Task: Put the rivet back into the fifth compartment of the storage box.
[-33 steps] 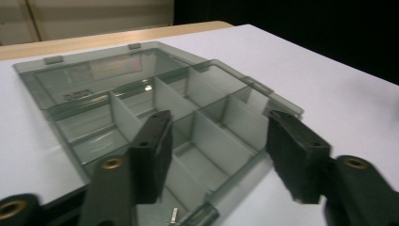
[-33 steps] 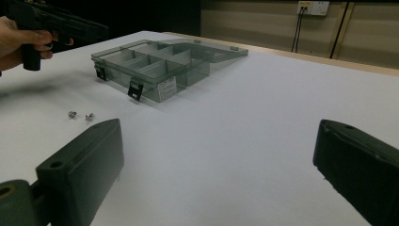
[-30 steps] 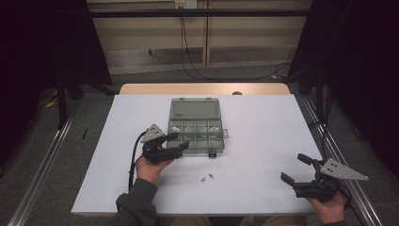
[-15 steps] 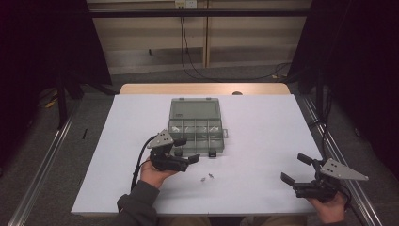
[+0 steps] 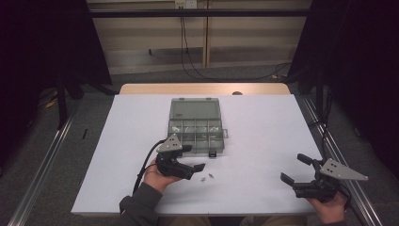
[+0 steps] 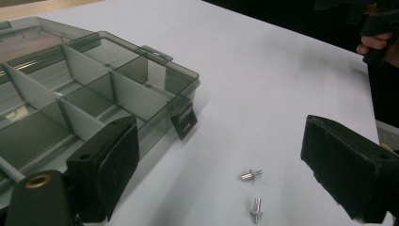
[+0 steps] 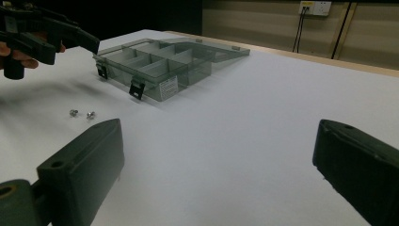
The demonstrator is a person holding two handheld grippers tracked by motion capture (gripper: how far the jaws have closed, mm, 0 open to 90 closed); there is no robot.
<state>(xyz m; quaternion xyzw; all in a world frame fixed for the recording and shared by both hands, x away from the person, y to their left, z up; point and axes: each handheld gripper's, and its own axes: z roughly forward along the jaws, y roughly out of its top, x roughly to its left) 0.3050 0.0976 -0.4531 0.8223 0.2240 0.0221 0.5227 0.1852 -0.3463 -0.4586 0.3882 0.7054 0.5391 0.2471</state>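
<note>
White table [image 5: 263, 141], wooden far edge, dark surroundings

White table [image 5: 263, 141], wall socket [image 5: 184, 4], hanging cables [image 5: 186, 42]

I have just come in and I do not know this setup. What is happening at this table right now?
A person sits at a white table with a tool in each hand. The left tool is open, near two small metal pins that lie beside an open plastic box with compartments. The right tool is also open, at the table's near right corner, holding nothing. Neither pin is gripped yet.
</note>
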